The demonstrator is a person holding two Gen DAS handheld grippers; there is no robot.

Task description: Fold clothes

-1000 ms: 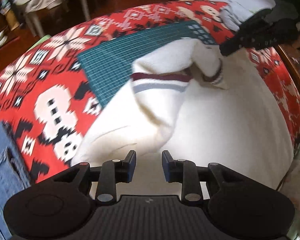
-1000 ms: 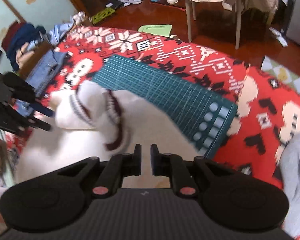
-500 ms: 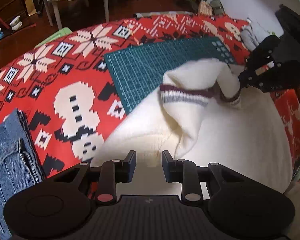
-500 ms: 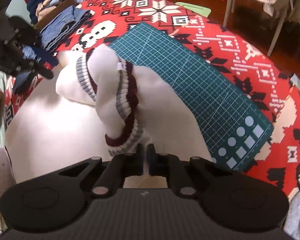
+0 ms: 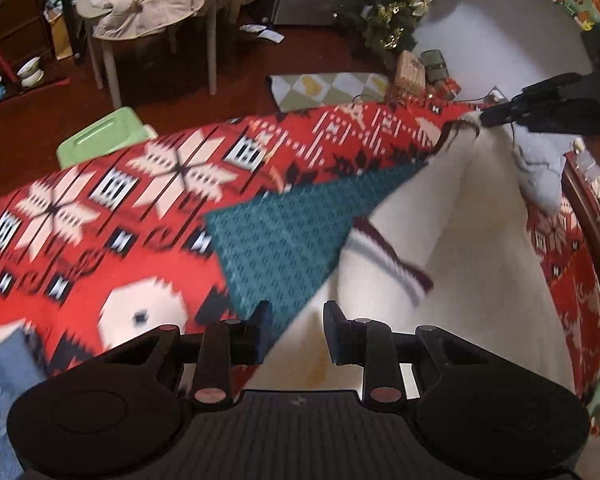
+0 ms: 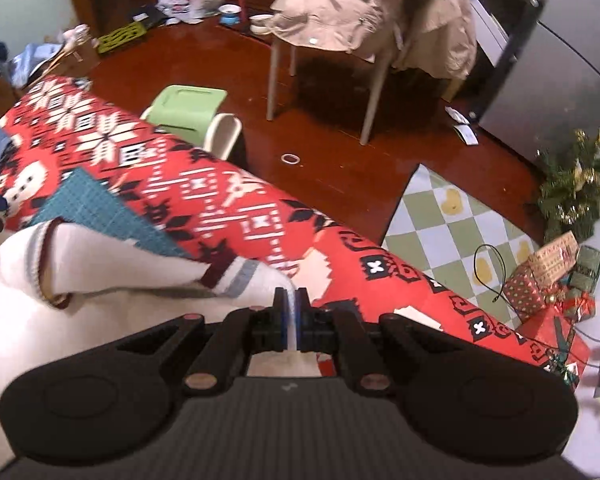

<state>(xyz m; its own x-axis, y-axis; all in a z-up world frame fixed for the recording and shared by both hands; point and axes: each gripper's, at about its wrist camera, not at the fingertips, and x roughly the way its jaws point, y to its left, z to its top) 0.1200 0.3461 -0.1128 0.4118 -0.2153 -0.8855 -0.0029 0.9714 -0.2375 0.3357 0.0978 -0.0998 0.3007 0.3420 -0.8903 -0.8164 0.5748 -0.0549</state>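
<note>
A cream sweater with maroon and grey striped cuffs lies on a green cutting mat over the red patterned tablecloth. My right gripper is shut on a sleeve cuff and holds the sleeve stretched out; it shows at the far right of the left wrist view. My left gripper is open and empty, just above the sweater's near edge. The other striped cuff lies on the sweater body.
Folded jeans lie at the left of the table. A grey garment lies at the far right. Beyond the table stand a green stool, a chair with a beige coat and a small Christmas tree.
My right gripper has shut on the sleeve cuff and pulled the sleeve outward toward the table's far right edge. My left gripper has stayed open and tilted up.
</note>
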